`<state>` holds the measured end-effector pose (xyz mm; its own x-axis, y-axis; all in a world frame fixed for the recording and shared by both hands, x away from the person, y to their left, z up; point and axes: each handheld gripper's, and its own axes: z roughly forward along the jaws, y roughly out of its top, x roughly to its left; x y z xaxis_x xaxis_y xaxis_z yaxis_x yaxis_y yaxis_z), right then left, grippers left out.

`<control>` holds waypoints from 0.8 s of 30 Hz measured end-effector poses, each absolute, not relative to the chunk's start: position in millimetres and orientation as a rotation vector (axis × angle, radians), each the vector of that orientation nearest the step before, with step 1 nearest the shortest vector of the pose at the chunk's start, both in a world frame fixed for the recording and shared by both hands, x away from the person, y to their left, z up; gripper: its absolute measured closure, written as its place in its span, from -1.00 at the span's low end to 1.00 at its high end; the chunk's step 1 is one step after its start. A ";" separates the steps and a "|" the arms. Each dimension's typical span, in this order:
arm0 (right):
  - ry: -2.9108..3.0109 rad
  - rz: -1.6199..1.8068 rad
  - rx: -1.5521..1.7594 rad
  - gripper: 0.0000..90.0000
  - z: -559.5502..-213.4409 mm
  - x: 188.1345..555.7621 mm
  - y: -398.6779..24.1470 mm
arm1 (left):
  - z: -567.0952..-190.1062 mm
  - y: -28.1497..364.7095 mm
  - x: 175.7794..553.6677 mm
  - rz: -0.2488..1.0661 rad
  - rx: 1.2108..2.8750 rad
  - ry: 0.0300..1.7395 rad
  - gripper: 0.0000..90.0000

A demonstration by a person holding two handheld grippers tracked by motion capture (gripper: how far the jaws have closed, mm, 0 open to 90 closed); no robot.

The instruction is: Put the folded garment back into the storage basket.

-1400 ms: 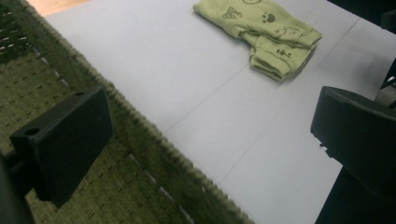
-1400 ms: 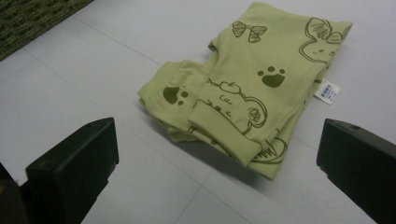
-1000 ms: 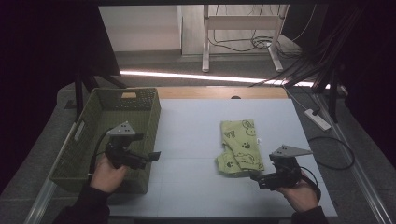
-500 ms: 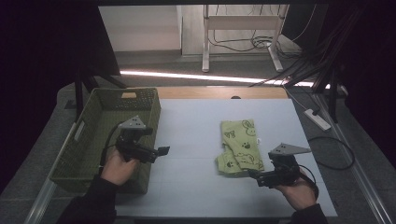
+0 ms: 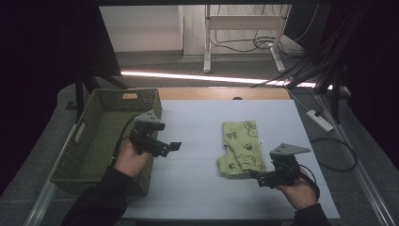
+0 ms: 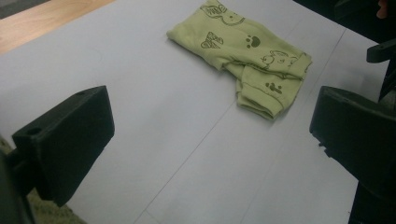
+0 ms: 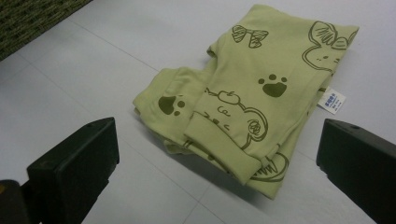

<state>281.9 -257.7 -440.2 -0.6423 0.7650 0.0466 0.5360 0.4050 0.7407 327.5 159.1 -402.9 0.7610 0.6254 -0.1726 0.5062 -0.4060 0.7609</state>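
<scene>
Both jaws gape before folded garment [image 7: 261,98].

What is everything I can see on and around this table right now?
Folded garment: one, light green with dark animal and paw prints, on the table's right half, a small white tag at its edge.
Basket: one, olive-green woven, at the table's left edge.
Table: one, pale grey top with a wooden strip along the far side.
Power strip: one, white, on the floor to the right of the table.
Cables: several, dark, on the floor beyond the table.
Frame legs: white, standing beyond the table.
Left gripper: one, black, jaws open, held beside the basket.
Right gripper: one, black, jaws open, by the garment's near corner.
</scene>
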 end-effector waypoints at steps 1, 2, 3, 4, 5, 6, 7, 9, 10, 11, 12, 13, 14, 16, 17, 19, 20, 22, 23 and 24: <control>2.367 1.077 1.129 -1.00 -440.4 282.2 -257.7 | -403.9 156.7 329.3 0.171 2.091 0.844 -1.00; 2.367 1.073 1.128 -1.00 -440.6 282.4 -257.7 | -404.8 154.6 331.1 0.172 2.098 0.842 -1.00; 2.367 1.073 1.128 -1.00 -440.6 282.4 -257.7 | -404.8 154.6 331.1 0.172 2.098 0.842 -1.00; 2.370 1.069 1.124 -1.00 -441.4 283.2 -258.0 | -406.3 150.5 334.5 0.172 2.108 0.839 -1.00; 2.372 1.067 1.129 -1.00 -441.7 283.3 -257.9 | -406.8 148.9 336.2 0.171 2.112 0.838 -1.00; 2.373 1.067 1.130 -1.00 -442.1 283.7 -258.0 | -406.8 148.9 336.2 0.171 2.112 0.838 -1.00; 2.374 1.067 1.130 -1.00 -442.4 284.1 -258.1 | -408.2 145.9 339.7 0.170 2.116 0.836 -1.00; 2.374 1.060 1.126 -1.00 -442.7 285.0 -258.4 | -409.1 143.1 343.4 0.173 2.121 0.836 -1.00; 2.374 1.060 1.126 -1.00 -442.7 285.0 -258.4 | -409.1 143.1 343.4 0.173 2.121 0.836 -1.00; 2.367 1.068 1.133 -1.00 -443.2 286.1 -258.5 | -409.9 140.3 347.2 0.176 2.130 0.830 -1.00; 2.367 1.068 1.133 -1.00 -443.2 286.1 -258.5 | -409.9 140.3 347.2 0.176 2.130 0.830 -1.00; 2.365 1.064 1.138 -1.00 -443.4 287.6 -258.8 | -410.7 137.0 350.8 0.183 2.143 0.826 -1.00; 2.365 1.064 1.138 -1.00 -443.4 287.6 -258.8 | -410.7 137.0 350.8 0.183 2.143 0.826 -1.00; 2.364 1.063 1.144 -1.00 -444.0 289.6 -259.0 | -411.6 131.5 355.8 0.170 2.144 0.824 -1.00; 2.362 1.059 1.142 -1.00 -444.3 290.3 -258.9 | -411.9 129.4 357.3 0.166 2.143 0.824 -1.00; 2.360 1.060 1.139 -1.00 -445.2 291.6 -258.7 | -412.1 125.0 360.1 0.169 2.154 0.818 -1.00; 2.364 1.050 1.134 -1.00 -445.3 292.2 -258.9 | -412.1 123.0 361.5 0.173 2.157 0.818 -1.00; 2.361 1.046 1.135 -1.00 -445.9 293.0 -258.7 | -412.7 119.2 364.9 0.170 2.161 0.814 -1.00; 2.361 1.044 1.135 -1.00 -446.1 293.5 -258.9 | -413.2 117.4 366.6 0.172 2.165 0.815 -1.00; 2.361 1.044 1.137 -1.00 -446.2 294.1 -259.0 | -413.8 115.6 368.3 0.175 2.169 0.816 -1.00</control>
<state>294.1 -259.0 -446.2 -0.6324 0.7742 0.0269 0.5407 0.4162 0.7310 368.3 115.6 -413.8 0.7828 0.6068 -0.1381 0.4972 -0.4763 0.7253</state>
